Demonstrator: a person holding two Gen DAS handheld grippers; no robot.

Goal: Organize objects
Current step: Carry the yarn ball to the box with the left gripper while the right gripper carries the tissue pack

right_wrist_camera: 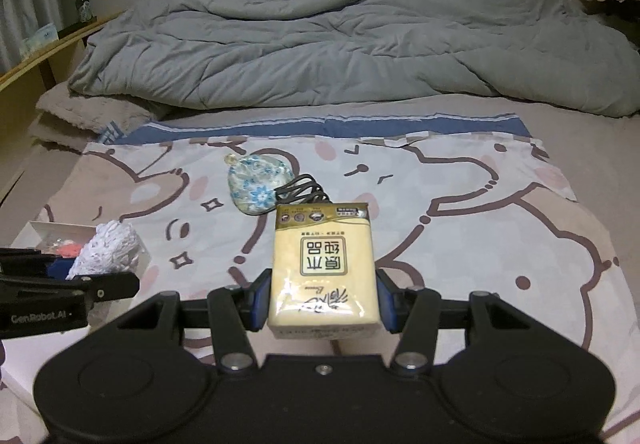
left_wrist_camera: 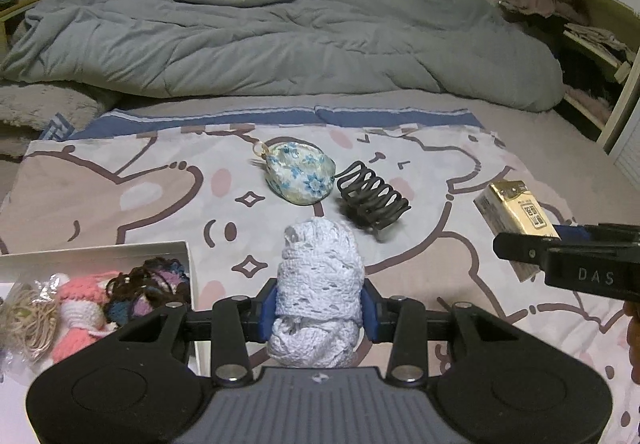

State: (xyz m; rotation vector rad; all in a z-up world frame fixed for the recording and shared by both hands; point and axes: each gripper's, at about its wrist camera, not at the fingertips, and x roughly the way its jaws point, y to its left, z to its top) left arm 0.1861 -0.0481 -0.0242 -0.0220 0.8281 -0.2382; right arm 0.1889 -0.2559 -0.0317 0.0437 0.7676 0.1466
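"DAS" read on right gripper (left_wrist_camera: 520,244), clamped on yellow tissue pack (right_wrist_camera: 324,268) | "GenRobot.AI" on left gripper (left_wrist_camera: 320,308), pinching white lace roll (left_wrist_camera: 320,276)

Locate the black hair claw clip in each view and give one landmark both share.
Left wrist: the black hair claw clip lies right of centre on the cartoon sheet, in full view.
Right wrist: only its top shows, behind the tissue pack.
Shared landmark: the blue floral pouch, immediately to its left.

White lace roll (left_wrist_camera: 320,284), yellow tissue pack (right_wrist_camera: 324,268), blue-flowered pouch (left_wrist_camera: 300,176), black hair claw (left_wrist_camera: 372,196), grey duvet (left_wrist_camera: 280,40).
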